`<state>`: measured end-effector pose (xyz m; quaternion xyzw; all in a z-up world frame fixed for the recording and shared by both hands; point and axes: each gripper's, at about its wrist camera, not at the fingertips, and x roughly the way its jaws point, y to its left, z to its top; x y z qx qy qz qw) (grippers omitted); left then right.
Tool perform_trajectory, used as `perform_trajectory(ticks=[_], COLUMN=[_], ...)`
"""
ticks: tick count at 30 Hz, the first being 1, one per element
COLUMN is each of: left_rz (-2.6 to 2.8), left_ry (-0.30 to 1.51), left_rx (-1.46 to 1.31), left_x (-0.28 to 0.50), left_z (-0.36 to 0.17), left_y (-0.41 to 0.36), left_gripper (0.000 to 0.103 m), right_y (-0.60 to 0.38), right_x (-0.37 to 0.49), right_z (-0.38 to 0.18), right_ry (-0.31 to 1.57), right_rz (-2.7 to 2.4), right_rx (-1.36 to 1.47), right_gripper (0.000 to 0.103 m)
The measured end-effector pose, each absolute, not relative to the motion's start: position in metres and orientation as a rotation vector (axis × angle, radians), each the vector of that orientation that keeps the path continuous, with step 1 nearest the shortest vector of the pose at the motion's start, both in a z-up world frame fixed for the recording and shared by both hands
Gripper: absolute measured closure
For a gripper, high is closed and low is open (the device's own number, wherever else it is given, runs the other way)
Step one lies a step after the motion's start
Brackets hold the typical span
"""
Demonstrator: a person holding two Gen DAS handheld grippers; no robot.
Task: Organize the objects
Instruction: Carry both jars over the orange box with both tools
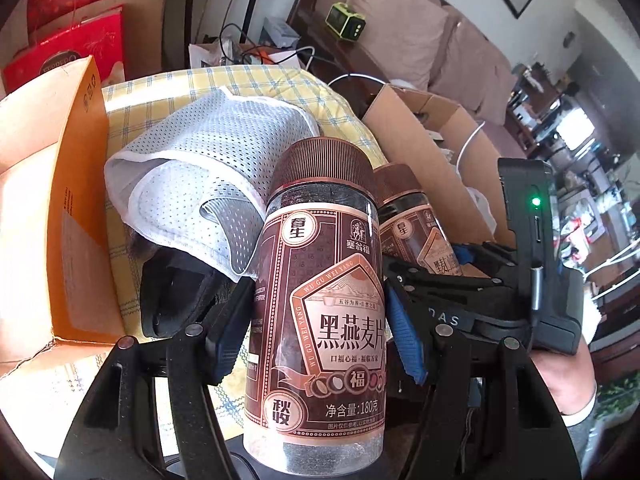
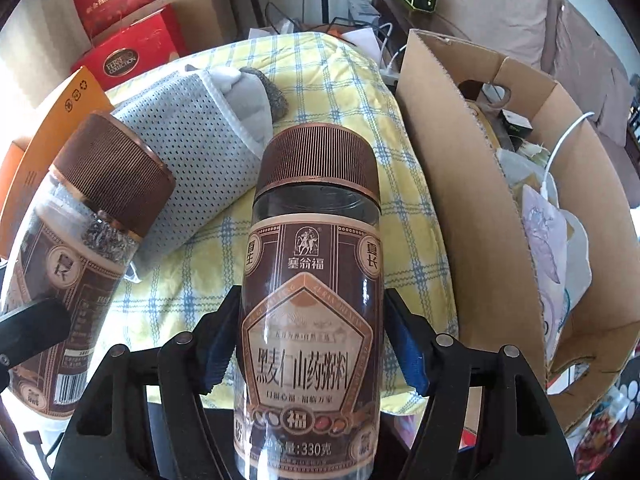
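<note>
Two clear jars with ribbed brown lids and brown labels are held up side by side over a yellow checked cloth. My left gripper (image 1: 316, 340) is shut on the oat jar (image 1: 320, 280), its blue pads (image 1: 404, 336) pressing both sides of the label. My right gripper (image 2: 312, 352) is shut on the porridge-mix jar (image 2: 312, 300) in the same way. The left wrist view shows the porridge-mix jar (image 1: 412, 220) just behind and to the right. In the right wrist view the oat jar (image 2: 80, 260) leans at the left, with a left finger (image 2: 32, 328) on it.
Grey mesh slippers (image 1: 208, 172) lie on the yellow checked cloth (image 2: 340, 92) below the jars. An open cardboard box (image 2: 460, 200) with bags and a white cable stands at the right. An orange box (image 1: 76, 200) stands at the left. Red gift boxes (image 2: 128, 56) stand behind.
</note>
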<state>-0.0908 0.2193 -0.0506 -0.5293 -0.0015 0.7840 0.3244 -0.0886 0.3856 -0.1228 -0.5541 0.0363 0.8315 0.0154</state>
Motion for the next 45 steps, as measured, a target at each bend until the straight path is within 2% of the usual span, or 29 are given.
perform_trajectory(ticks=[4, 7, 16, 22, 35, 45], left_rz=[2.059, 2.073, 2.109, 2.194, 2.425, 2.494], left_ry=[-0.019, -0.026, -0.13, -0.184, -0.311, -0.423], left_rx=[-1.374, -1.355, -1.276, -1.222, -1.255, -1.307], left_x=[-0.089, -0.089, -0.085, -0.091, -0.131, -0.162], left_z=[-0.049, -0.043, -0.006, 0.021, 0.025, 0.01], left_y=[0.215, 0.21, 0.178, 0.146, 0.035, -0.033], left_gripper=[0.041, 0.041, 0.041, 0.041, 0.041, 0.041], right_y=[0.385, 0.385, 0.353, 0.314, 0.205, 0.136], right_x=[-0.085, -0.076, -0.058, -0.069, -0.117, -0.15], right_z=[-0.119, -0.107, -0.04, -0.014, -0.011, -0.024], right_ry=[0.071, 0.121, 0.1, 0.106, 0.106, 0.187], right_rz=[2.604, 2.652, 2.839, 2.964, 3.103, 3.136], right_rx=[-1.634, -1.583, -1.42, -1.417, -1.518, -1.681], right_gripper=[0.037, 0.037, 0.037, 0.037, 0.037, 0.037])
